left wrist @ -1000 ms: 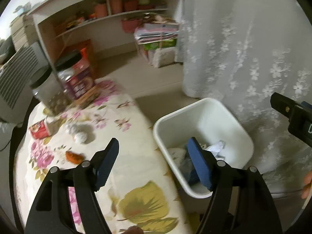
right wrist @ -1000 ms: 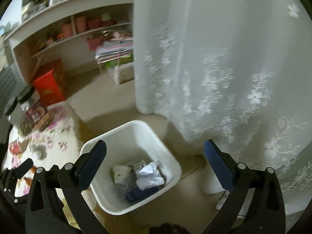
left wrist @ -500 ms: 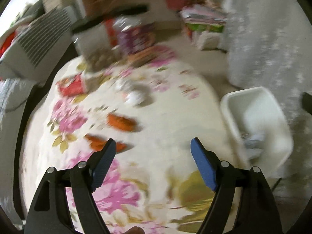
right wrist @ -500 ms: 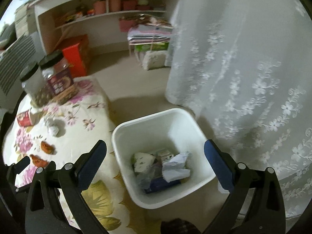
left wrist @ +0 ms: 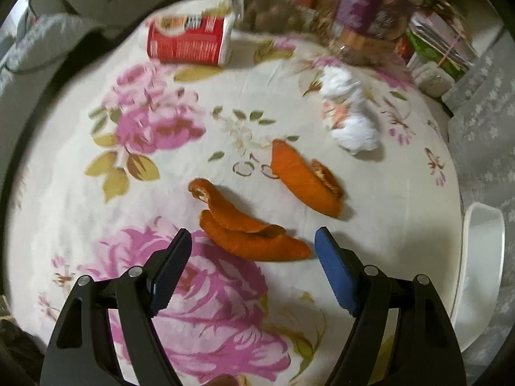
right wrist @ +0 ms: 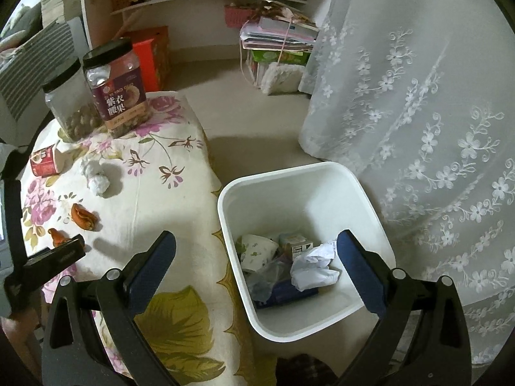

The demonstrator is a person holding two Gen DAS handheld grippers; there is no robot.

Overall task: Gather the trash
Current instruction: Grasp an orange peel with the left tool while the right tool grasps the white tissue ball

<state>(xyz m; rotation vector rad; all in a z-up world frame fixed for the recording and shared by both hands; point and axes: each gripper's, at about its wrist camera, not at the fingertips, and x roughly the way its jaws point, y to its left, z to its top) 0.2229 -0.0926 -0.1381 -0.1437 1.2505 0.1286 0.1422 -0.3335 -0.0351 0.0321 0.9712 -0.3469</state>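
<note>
Two overlapping orange peels (left wrist: 248,234) lie on the flowered tablecloth (left wrist: 96,199), just ahead of my left gripper (left wrist: 253,234), which stands open above them and touches nothing. Another peel (left wrist: 302,180), a crumpled white tissue (left wrist: 351,119) and a red can (left wrist: 190,40) on its side lie farther off. My right gripper (right wrist: 256,235) hangs open and empty over the near edge of the white bin (right wrist: 289,173), which holds crumpled paper (right wrist: 313,268), a cup and wrappers. The right wrist view also shows the tissue (right wrist: 96,178), a peel (right wrist: 84,217) and the can (right wrist: 43,162).
Two black-lidded jars (right wrist: 117,87) stand at the table's far end. A lace curtain (right wrist: 418,112) hangs right of the bin. A red box (right wrist: 151,51), stacked papers (right wrist: 276,32) and shelves sit beyond on the floor. The bin's rim (left wrist: 482,257) shows right of the table.
My left gripper swung from over the bin to the table and came down over the orange peels. My right gripper drifted a little, so the bin sits more to its right.
</note>
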